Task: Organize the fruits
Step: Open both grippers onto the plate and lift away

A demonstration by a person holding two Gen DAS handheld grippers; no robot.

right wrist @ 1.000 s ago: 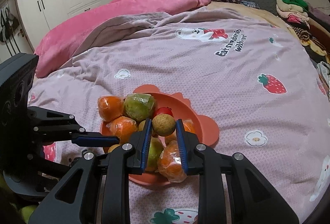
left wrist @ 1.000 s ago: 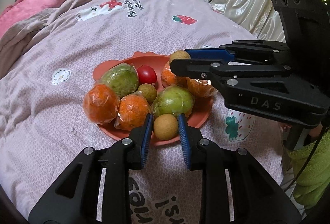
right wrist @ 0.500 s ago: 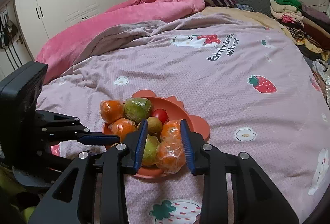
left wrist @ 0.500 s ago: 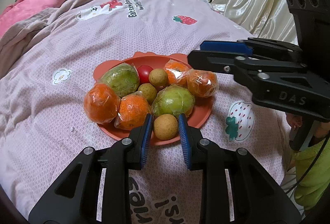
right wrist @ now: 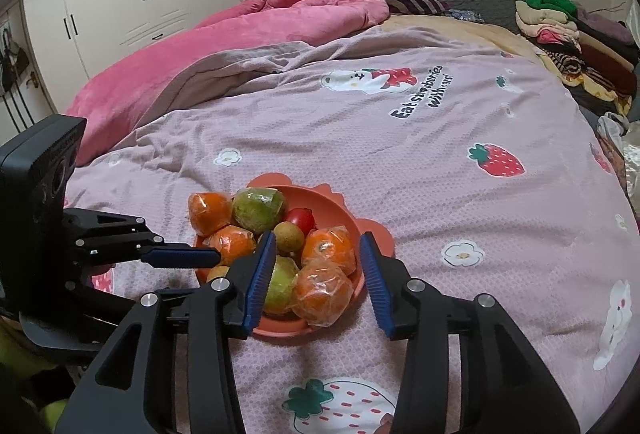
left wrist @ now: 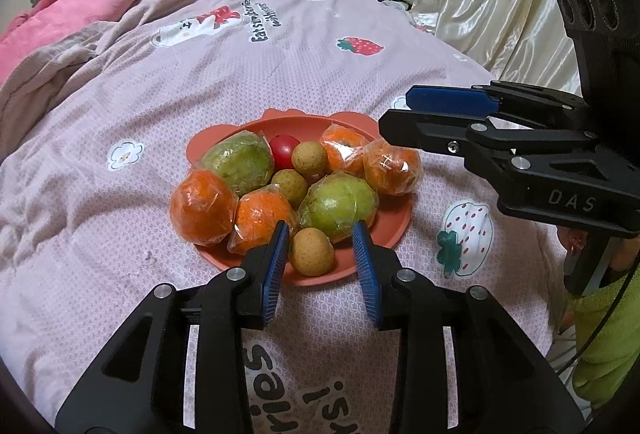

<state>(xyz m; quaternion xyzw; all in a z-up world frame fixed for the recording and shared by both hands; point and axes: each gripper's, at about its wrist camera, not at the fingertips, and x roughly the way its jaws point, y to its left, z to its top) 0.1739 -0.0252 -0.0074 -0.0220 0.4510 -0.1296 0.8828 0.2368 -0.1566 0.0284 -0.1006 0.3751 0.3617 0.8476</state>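
The left hand-held gripper (left wrist: 320, 234) stands released, its blue pads either side of a small tan round longan (left wrist: 311, 251) at the near rim of the orange-pink scalloped plate (left wrist: 394, 230) on the pink strawberry-print bedspread (left wrist: 120, 226). A second earlier it was narrower around that fruit. The right hand-held gripper (right wrist: 318, 246), also released and empty, has pulled back from the plate; the second tan longan (left wrist: 309, 159) it carried now lies beside the red tomato (left wrist: 283, 148). Bare bedspread surrounds the plate.
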